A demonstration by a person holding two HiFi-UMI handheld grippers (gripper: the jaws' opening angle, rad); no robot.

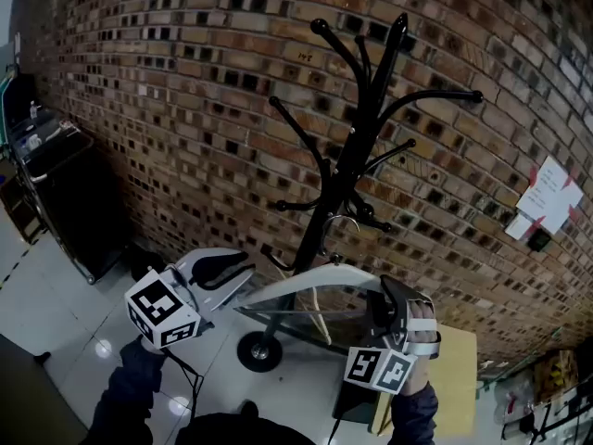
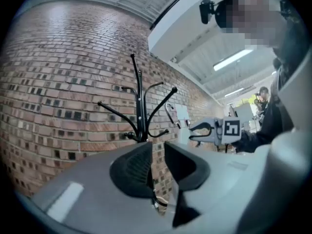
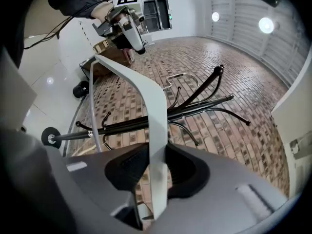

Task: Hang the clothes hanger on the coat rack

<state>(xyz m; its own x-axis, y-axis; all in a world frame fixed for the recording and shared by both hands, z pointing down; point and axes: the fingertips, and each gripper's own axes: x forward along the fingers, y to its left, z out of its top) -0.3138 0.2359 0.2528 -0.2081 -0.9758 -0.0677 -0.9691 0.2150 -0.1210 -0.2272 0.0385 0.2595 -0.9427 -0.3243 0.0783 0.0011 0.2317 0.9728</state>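
Observation:
The black coat rack [image 1: 371, 128] stands before the brick wall, its curved arms spreading above both grippers. A white clothes hanger [image 1: 315, 281] hangs level between my grippers, its metal hook [image 1: 345, 221] close to the rack's lower pegs. My left gripper [image 1: 232, 281] is shut on the hanger's left end, seen as a thin edge between its nearly closed jaws [image 2: 157, 167]. My right gripper [image 1: 384, 299] is shut on the hanger's white arm [image 3: 151, 111], which runs up between its pads [image 3: 157, 167]. The rack [image 3: 161, 118] lies just beyond the hanger in that view.
The rack's round base [image 1: 258, 350] rests on the glossy floor below the hanger. A dark wire cart [image 1: 56, 184] stands at the left wall. A yellowish box or table [image 1: 454, 378] sits at lower right. White papers [image 1: 547, 197] are pinned to the bricks.

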